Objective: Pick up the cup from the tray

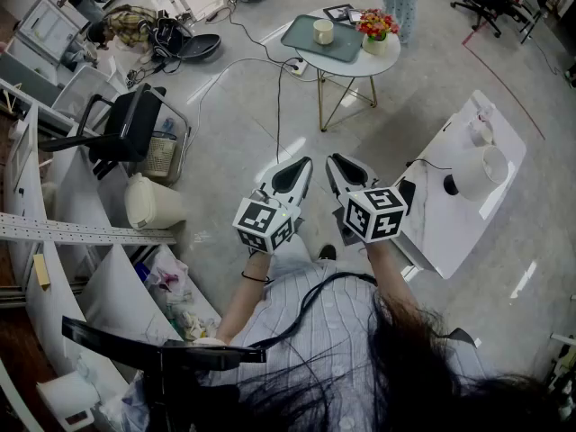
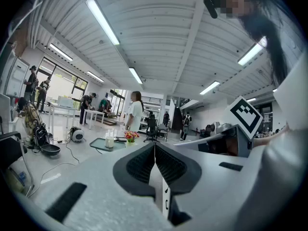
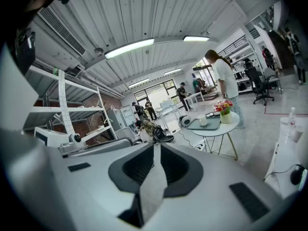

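A white cup stands on a grey-green tray on a small round table, far ahead of me across the floor. Beside the tray is a pot of flowers. Both grippers hover side by side near my body, well short of the table. The left gripper is shut with nothing in it, and so is the right gripper. In the left gripper view the cup is small beyond the closed jaws. The right gripper view shows the cup on its tray, far past the gripper.
A person stands behind the round table. A white counter with a sink lies close on my right. On the left are a black office chair, a white bin and shelving. Cables run over the floor.
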Available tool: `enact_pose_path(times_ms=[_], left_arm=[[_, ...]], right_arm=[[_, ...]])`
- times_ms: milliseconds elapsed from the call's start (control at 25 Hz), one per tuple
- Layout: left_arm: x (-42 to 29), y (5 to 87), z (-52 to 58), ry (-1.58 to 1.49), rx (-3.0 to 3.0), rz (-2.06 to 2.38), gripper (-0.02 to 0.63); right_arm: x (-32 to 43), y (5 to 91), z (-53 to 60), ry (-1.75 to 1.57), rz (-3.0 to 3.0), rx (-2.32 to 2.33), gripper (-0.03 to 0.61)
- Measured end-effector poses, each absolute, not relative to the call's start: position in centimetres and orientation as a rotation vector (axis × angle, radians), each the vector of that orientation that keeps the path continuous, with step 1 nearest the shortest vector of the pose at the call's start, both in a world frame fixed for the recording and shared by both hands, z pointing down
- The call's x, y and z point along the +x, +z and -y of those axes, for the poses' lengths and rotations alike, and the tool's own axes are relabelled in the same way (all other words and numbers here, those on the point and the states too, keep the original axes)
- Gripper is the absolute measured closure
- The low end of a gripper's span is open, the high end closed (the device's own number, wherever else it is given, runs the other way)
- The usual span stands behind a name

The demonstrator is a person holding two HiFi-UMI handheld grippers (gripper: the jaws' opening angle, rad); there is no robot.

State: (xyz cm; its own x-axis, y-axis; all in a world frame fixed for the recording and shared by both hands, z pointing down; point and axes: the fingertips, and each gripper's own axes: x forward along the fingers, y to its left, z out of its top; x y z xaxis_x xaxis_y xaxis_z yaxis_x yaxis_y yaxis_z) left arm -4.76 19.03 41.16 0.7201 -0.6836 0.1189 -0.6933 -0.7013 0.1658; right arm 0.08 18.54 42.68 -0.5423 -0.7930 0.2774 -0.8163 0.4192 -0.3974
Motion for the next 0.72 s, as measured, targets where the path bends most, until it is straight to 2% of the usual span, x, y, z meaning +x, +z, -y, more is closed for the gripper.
enact_pose_path(times_ms=[720], left_arm=[[-5.5, 41.2, -20.3, 0.078, 2.728, 1.122, 0.6]], right_arm=[[-1.1, 42.4, -19.4, 0.747, 2.644, 1.446, 0.515]])
